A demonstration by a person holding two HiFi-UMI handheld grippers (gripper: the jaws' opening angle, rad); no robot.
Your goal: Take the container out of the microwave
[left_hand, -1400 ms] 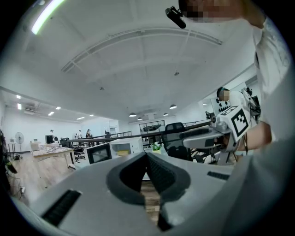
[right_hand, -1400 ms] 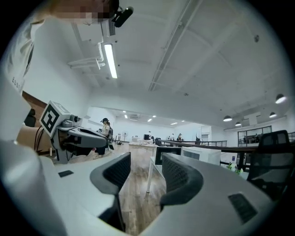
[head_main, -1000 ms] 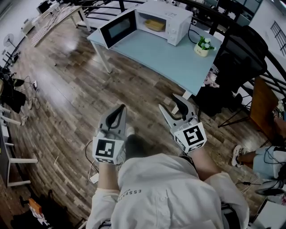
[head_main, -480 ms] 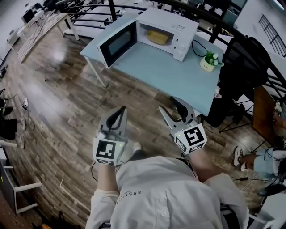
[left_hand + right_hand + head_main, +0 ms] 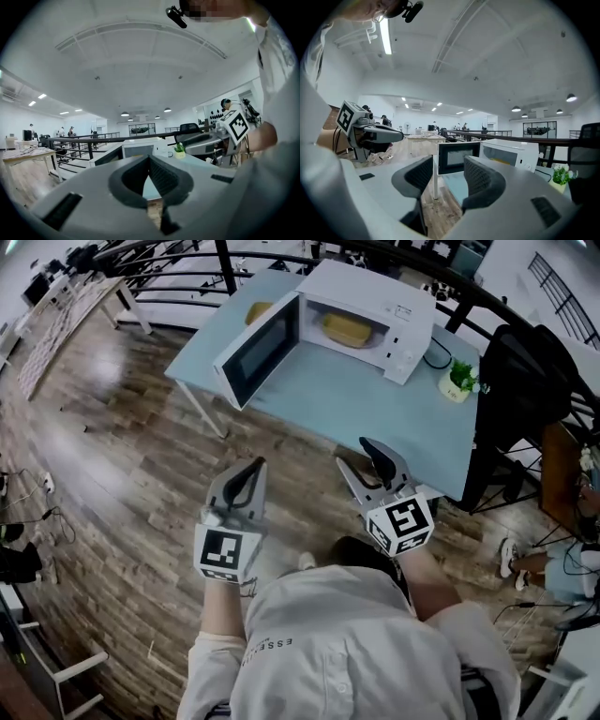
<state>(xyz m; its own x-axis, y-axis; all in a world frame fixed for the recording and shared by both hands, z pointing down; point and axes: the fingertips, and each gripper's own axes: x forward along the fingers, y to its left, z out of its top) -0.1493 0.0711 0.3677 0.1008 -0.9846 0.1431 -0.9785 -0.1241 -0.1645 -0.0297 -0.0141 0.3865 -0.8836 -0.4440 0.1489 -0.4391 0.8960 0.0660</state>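
A white microwave [image 5: 375,298] stands on a light-blue table [image 5: 375,399] ahead, its door [image 5: 258,351] swung open to the left. Inside lies a yellow container [image 5: 347,330], also glimpsed in the right gripper view as a yellow container [image 5: 505,161]. Both grippers are held over the wooden floor, short of the table's near edge. My left gripper [image 5: 257,465] has its jaws closed together with nothing in them, as the left gripper view [image 5: 149,158] confirms. My right gripper [image 5: 353,453] is open and empty, with a clear gap in the right gripper view [image 5: 447,161].
A small potted plant [image 5: 459,379] stands on the table right of the microwave. Another yellow object [image 5: 258,307] lies on the table behind the open door. A black chair [image 5: 520,367] is at the table's right end, a black railing [image 5: 225,263] runs behind, and a seated person's leg [image 5: 534,563] shows at far right.
The table and microwave have drawn nearer and shifted right in the head view. Both grippers keep the same pose, left shut and right open.
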